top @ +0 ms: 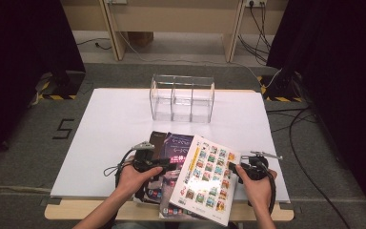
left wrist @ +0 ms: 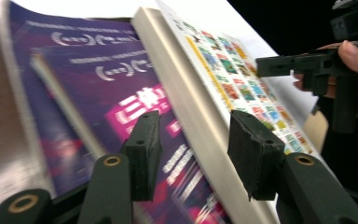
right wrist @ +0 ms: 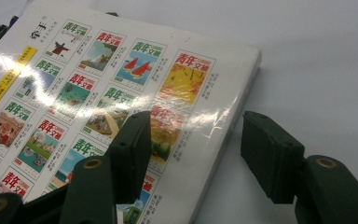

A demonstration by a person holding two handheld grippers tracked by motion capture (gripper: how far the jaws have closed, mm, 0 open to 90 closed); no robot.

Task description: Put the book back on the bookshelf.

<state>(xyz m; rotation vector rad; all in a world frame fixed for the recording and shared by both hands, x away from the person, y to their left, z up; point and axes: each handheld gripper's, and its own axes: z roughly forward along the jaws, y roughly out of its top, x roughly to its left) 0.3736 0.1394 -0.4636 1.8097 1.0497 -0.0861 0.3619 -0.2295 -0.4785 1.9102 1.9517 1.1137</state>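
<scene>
A clear three-compartment organiser [top: 182, 98] stands upright near the far edge of the white tabletop [top: 109, 124], well apart from everything else on it. The tabletop rests on a grey carpeted floor [top: 24, 143] marked with a black number 5 [top: 63, 129]. Yellow-and-black hazard tape [top: 57, 97] lies at the far corners, black cables [top: 305, 143] trail on one side, and dark curtains [top: 24, 38] hang at both sides.

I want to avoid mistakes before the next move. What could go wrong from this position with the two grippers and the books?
1. The white book lies tilted on the purple book; a one-sided grip may let it slide off.
2. The left gripper and right gripper are open astride its opposite edges; a shallow bite may catch just the glossy cover.
3. The stack overhangs the table's near edge, so a push may drop it.
</scene>
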